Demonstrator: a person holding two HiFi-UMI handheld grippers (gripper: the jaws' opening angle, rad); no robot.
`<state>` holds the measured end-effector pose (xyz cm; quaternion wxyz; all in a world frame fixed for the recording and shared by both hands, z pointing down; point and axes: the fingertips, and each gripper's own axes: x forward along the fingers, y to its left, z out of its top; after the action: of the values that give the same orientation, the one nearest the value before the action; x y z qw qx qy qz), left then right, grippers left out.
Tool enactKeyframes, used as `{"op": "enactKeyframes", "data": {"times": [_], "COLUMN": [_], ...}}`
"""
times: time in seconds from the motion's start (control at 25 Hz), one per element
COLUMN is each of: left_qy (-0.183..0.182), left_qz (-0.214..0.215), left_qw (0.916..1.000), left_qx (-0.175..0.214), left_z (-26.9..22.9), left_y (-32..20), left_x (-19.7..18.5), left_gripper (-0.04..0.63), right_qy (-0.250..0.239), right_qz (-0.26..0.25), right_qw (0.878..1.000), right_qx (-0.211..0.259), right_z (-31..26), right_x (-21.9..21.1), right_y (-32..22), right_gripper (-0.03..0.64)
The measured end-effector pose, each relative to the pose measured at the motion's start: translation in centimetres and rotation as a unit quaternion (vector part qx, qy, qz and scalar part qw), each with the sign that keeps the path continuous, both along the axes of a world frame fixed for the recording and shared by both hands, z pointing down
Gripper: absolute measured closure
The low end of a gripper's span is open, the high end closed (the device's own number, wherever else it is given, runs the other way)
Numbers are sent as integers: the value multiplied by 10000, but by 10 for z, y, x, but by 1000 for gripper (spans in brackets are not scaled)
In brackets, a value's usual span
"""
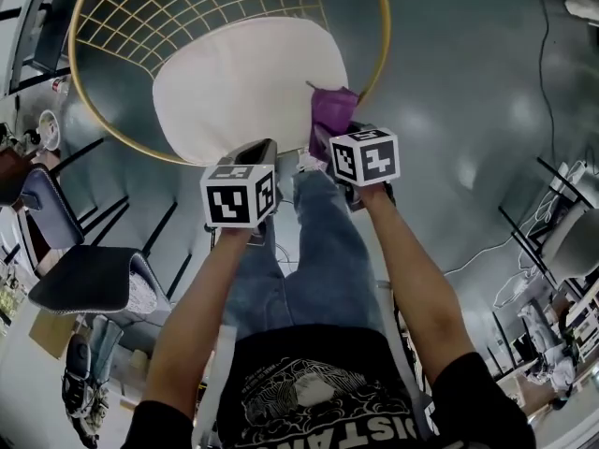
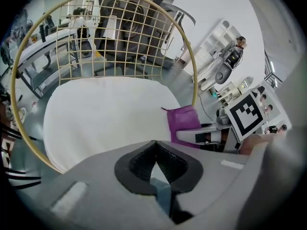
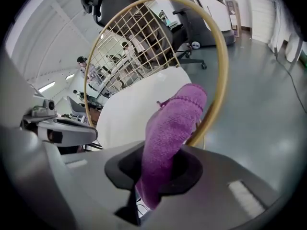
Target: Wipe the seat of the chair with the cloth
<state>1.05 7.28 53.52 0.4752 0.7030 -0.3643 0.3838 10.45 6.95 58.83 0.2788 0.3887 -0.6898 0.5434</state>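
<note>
Reaching forward, both forearms lay side by side above the knees | right gripper (image 3: 158, 172) was clamped on the purple cloth (image 3: 173, 126), held at the white seat's (image 1: 241, 82) right edge by the chair's gold rim (image 1: 378, 54) | left gripper (image 2: 156, 166) was closed, empty, near the seat's front edge.

The grey floor (image 1: 468, 82) bears a gold wire chair (image 1: 168, 12); white cushion (image 1: 243, 87) inside
</note>
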Motion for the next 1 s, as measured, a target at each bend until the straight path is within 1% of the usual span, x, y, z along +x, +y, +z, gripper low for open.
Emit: {"op": "enactKeyframes", "data": {"times": [0.16, 0.24, 0.32, 0.44, 0.48, 0.56, 0.64, 0.72, 0.84, 1.0], "left_qy": [70, 138, 217, 294, 324, 407, 469, 548, 762, 894], "left_qz": [10, 18, -53, -152, -164, -195, -259, -300, -311, -373], "left_qw": [10000, 9998, 9994, 9987, 9985, 9976, 9963, 9944, 9898, 9831], "left_qx": [57, 156, 267, 375, 418, 529, 676, 856, 1166, 1552], "left_z": [-10, -24, -48, -79, -83, -90, -104, -126, -160, -200], "left_y": [-4, -3, -9, -21, -24, -29, -33, -39, -48, -62], "left_x": [15, 19, 9, -20, -26, -24, -19, -23, -29, -27], "left_gripper": [597, 597, 597, 597, 597, 597, 597, 595, 595, 595], "right_qy": [-106, -200, -319, -451, -500, -609, -715, -804, -917, -1007], "right_qz": [88, 115, 159, 174, 160, 131, 126, 140, 69, -66], "right_qw": [9999, 9997, 9993, 9983, 9978, 9966, 9948, 9927, 9894, 9845], "right_qx": [-71, 1, 136, 334, 403, 548, 715, 887, 1121, 1435], "right_z": [-3, -19, -50, -92, -100, -113, -134, -159, -193, -235], "right_x": [10, 9, -4, -38, -45, -48, -46, -55, -73, -80], "right_y": [2, 3, -5, -23, -29, -38, -46, -54, -62, -72], "right_gripper": [555, 555, 555, 555, 555, 555, 555, 555, 555, 555]}}
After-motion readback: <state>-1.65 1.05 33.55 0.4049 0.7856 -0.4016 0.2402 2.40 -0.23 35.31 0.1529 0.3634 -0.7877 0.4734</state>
